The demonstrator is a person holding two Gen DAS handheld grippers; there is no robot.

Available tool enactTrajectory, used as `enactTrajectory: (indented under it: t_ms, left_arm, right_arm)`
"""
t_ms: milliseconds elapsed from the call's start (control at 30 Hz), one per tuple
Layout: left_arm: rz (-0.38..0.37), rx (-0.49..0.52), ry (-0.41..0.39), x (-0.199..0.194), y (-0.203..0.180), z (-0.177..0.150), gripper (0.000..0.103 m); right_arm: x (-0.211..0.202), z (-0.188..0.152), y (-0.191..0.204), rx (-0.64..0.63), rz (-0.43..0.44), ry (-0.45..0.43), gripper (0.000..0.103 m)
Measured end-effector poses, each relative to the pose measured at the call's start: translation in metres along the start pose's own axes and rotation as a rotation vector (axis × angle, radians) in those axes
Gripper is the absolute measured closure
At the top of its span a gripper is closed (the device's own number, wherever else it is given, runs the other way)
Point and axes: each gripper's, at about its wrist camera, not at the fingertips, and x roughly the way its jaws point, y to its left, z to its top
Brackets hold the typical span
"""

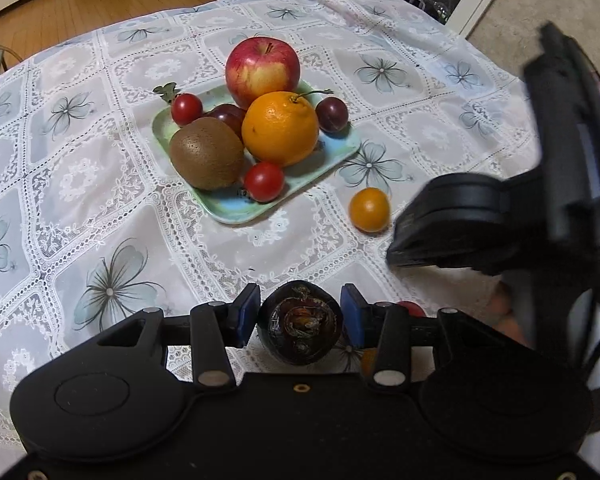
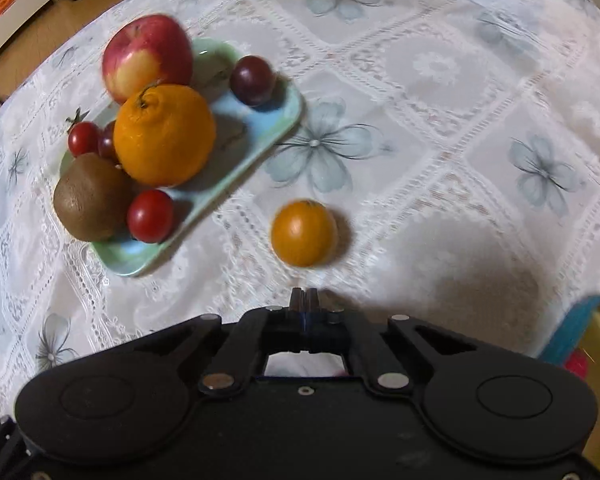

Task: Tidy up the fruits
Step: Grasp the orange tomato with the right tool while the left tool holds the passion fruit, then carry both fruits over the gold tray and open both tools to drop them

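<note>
L gripper (image 1: 300, 316) clamps a dark round fruit (image 1: 300, 328). R gripper (image 2: 305, 298) fully closed, empty. Small orange fruit (image 2: 304, 233) on surface just ahead of R tips: light, smooth, rolls; grab across middle, gently.

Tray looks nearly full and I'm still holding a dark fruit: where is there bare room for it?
The tray has bare patches only at its right corner, beside the plum, and its front edge by the cherry tomato. Its centre is crowded. The tablecloth left of the tray is open.
</note>
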Motion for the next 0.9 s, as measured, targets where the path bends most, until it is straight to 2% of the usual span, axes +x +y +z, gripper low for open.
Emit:
enactTrajectory:
  t_ms: [100, 300, 500, 733, 900]
  left_arm:
    - [0.0, -0.023, -0.012, -0.005, 0.006, 0.001, 0.052]
    - [-0.017, -0.083, -0.028, -0.012, 0.023, 0.006, 0.052]
    - [-0.017, -0.111, -0.034, -0.013, 0.031, 0.009, 0.052]
    - [-0.013, -0.109, -0.036, -0.013, 0.031, 0.01, 0.052]
    - [-0.006, -0.091, -0.033, -0.012, 0.027, 0.009, 0.052]
  right_arm:
    - [-0.011, 0.001, -0.017, 0.032, 0.022, -0.008, 0.102]
    - [-0.028, 0.004, -0.043, 0.109, 0.088, 0.0, 0.082]
    - [-0.023, 0.012, -0.033, 0.104, 0.077, -0.005, 0.069]
    - [-0.001, 0.021, -0.004, 0.088, 0.076, -0.001, 0.063]
    - [0.019, 0.025, 0.006, 0.071, 0.039, 0.021, 0.066]
